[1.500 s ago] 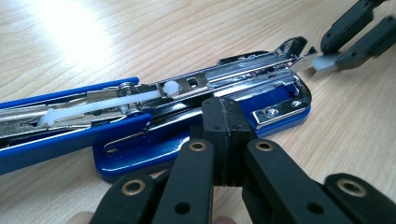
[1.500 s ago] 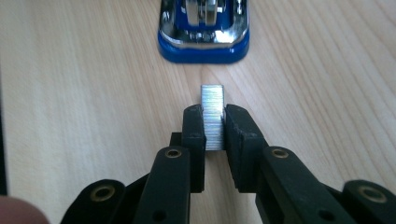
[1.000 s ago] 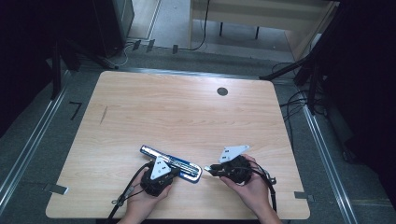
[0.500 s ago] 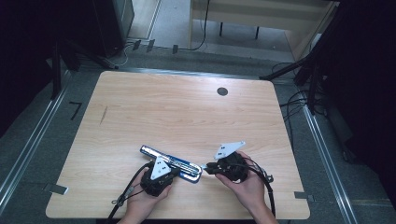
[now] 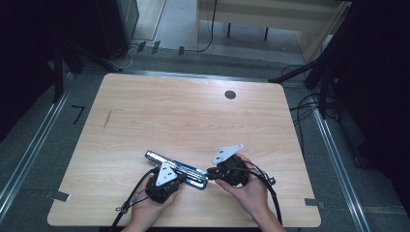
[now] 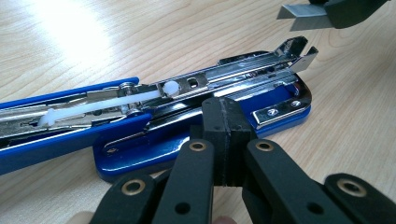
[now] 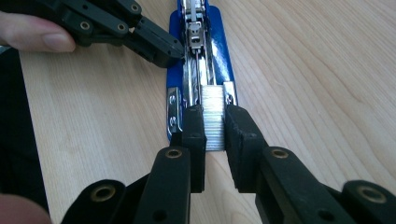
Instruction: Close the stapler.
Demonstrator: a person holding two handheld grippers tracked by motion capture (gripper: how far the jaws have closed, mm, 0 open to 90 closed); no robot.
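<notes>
Currently logging one moment at the table.

Right gripper [image 7: 215, 126]: I see its jaws narrowed onto a strip of staples [image 7: 214, 116], one pad on each long side of the strip. High view puts this gripper [image 5: 211, 172] near the near edge, right of centre, held in the person's right hand [image 5: 246, 186].

Staple strip: silvery, lying lengthwise between the right pads, its far end over the near end of the stapler's open channel. I cannot tell whether it rests in the channel or is just above it.

Left gripper [image 6: 226, 135]: jaws fully together, nothing between the pads. The closed tips press against the blue base of the stapler [image 6: 196, 116] from its side. In the high view this gripper [image 5: 180, 178] sits left of the right one, in the left hand [image 5: 150, 210].

Stapler: blue, opened out flat, magazine exposed, white pusher visible in the left gripper view. It lies on the table [image 5: 193, 116] near the near edge, slanting from far left to near right, between the two grippers [image 5: 176, 168].

Right gripper view, extra: the left gripper's tips [image 7: 175, 51] touch the stapler's left side, further along than the staples.

Table: light wood, with a dark round spot [image 5: 230, 94] at the far side, well apart from the work.
</notes>
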